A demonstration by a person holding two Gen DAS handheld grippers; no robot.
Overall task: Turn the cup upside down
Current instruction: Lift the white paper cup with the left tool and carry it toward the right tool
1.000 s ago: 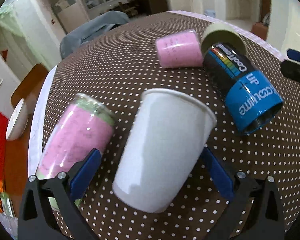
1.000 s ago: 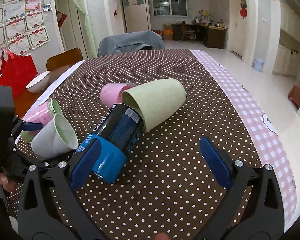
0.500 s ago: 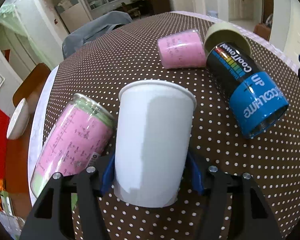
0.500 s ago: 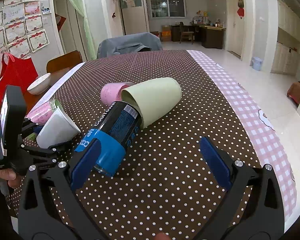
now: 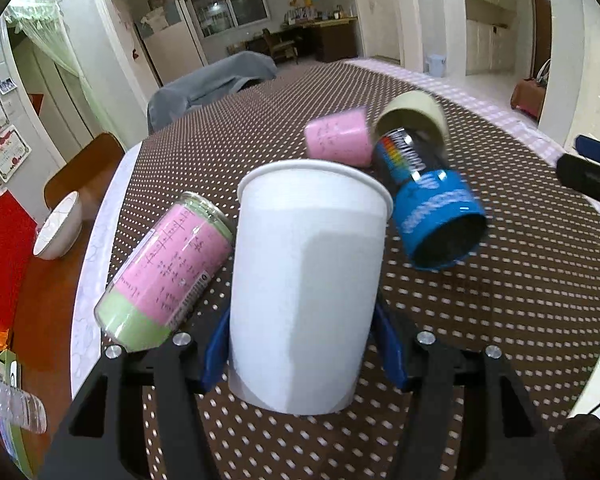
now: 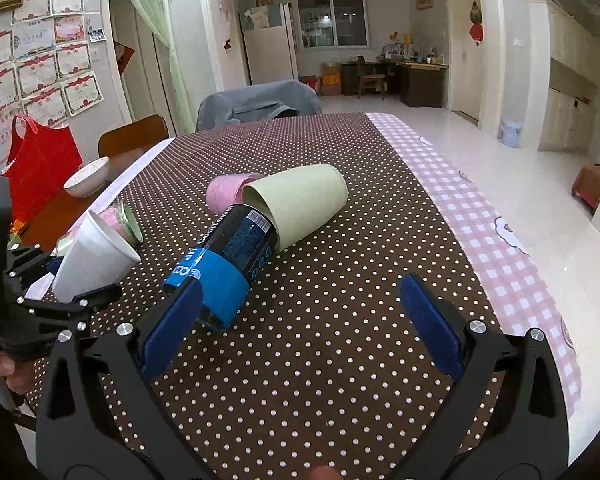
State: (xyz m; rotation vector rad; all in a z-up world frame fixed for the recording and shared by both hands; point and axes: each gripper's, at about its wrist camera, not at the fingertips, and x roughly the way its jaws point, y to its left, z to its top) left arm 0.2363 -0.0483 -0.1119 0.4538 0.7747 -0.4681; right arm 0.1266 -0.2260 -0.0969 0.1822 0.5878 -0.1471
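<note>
My left gripper (image 5: 300, 344) is shut on a white paper cup (image 5: 304, 280), its blue pads pressed on both sides near the cup's base. The cup is held off the table, tilted with its rim pointing away from the camera. It also shows in the right wrist view (image 6: 94, 258), at the left, held by the left gripper (image 6: 66, 290). My right gripper (image 6: 300, 320) is open and empty above the dotted tablecloth (image 6: 320, 360).
A black and blue cup (image 6: 224, 264) lies on its side with its end inside a pale green cup (image 6: 300, 204). A pink cup (image 5: 336, 142) lies behind them. A pink and green glass (image 5: 164, 272) lies at the left. A white bowl (image 6: 86, 178) sits on a wooden side table.
My left gripper closed on the white cup, lifted it off the table and tilted it more upright. The right gripper stayed open and barely moved.
</note>
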